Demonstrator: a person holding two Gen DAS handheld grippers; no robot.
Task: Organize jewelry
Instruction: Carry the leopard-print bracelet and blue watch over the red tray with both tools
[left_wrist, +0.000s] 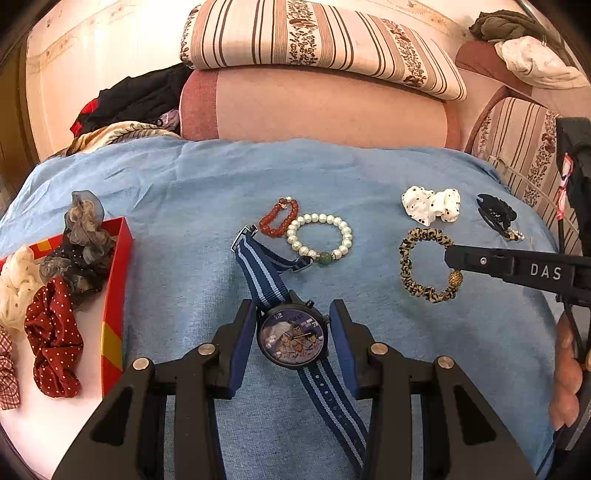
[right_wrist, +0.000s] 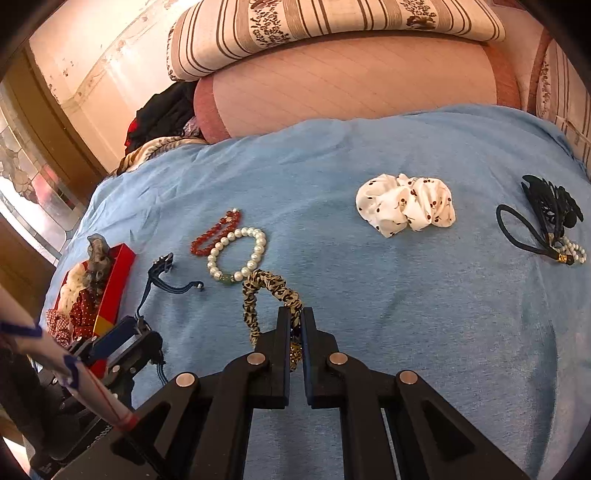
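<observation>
Watch (left_wrist: 291, 338) with cartoon dial and blue striped strap lies on the blue cloth (left_wrist: 184, 184), near centre in our left wrist view, between the spread fingers of the left gripper (left_wrist: 293, 325). Red box (left_wrist: 114, 295) of scrunchies sits left; pearl bracelet (left_wrist: 320, 238) farther back. In the right wrist view we see the right gripper (right_wrist: 295, 321) pinching the leopard scrunchie (right_wrist: 258, 295), just right of the pearls.

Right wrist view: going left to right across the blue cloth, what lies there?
Red cardboard box of scrunchies → red bead bracelet → white pearl bracelet → white cherry-print scrunchie → black hair tie with pearl beads.
</observation>
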